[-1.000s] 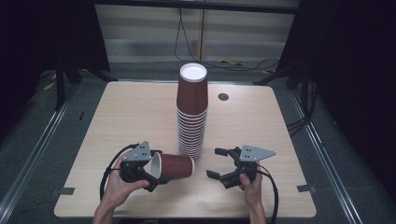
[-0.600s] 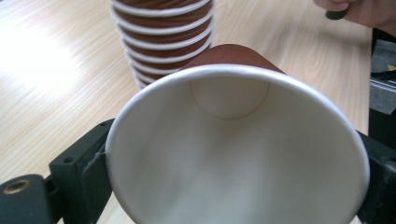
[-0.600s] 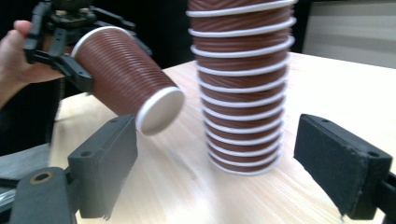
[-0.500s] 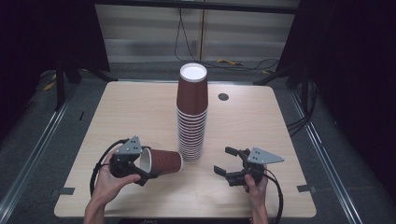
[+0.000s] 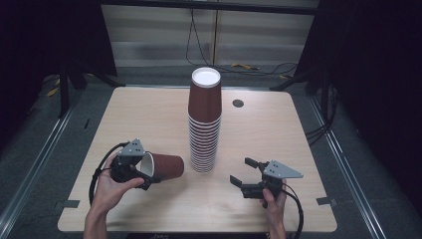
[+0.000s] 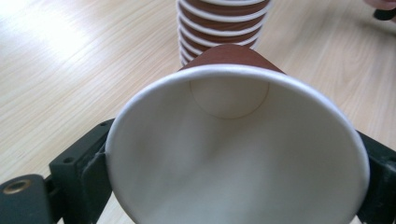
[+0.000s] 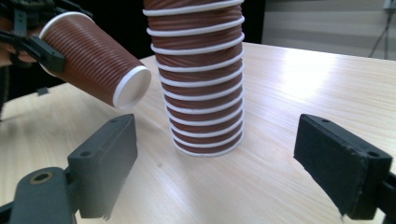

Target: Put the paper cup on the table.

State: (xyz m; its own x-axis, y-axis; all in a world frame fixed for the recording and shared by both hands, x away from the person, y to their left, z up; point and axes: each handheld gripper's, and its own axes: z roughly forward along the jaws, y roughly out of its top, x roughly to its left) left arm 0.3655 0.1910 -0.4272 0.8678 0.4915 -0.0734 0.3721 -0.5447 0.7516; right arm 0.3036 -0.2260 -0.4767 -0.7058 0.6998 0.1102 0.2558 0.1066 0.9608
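Note:
A tall stack of upside-down brown paper cups (image 5: 204, 124) stands in the middle of the wooden table (image 5: 149, 114). My left gripper (image 5: 144, 172) is shut on a single brown cup (image 5: 166, 166) near its rim, holding it on its side with its base toward the stack. In the left gripper view the cup's white inside (image 6: 233, 158) sits between the jaws, with the stack (image 6: 224, 23) beyond. My right gripper (image 5: 244, 172) stands open, right of the stack, with nothing between its fingers. Its view shows the stack (image 7: 198, 79) ahead and the held cup (image 7: 95, 58) at upper left.
A small dark round grommet (image 5: 238, 103) sits in the table top at the back right. Cables trail from both grippers toward the table's front edge. Dark floor and black stands surround the table.
My left gripper has moved left and slightly back with the cup, away from the stack. The right gripper has shifted a little to the right and stays open.

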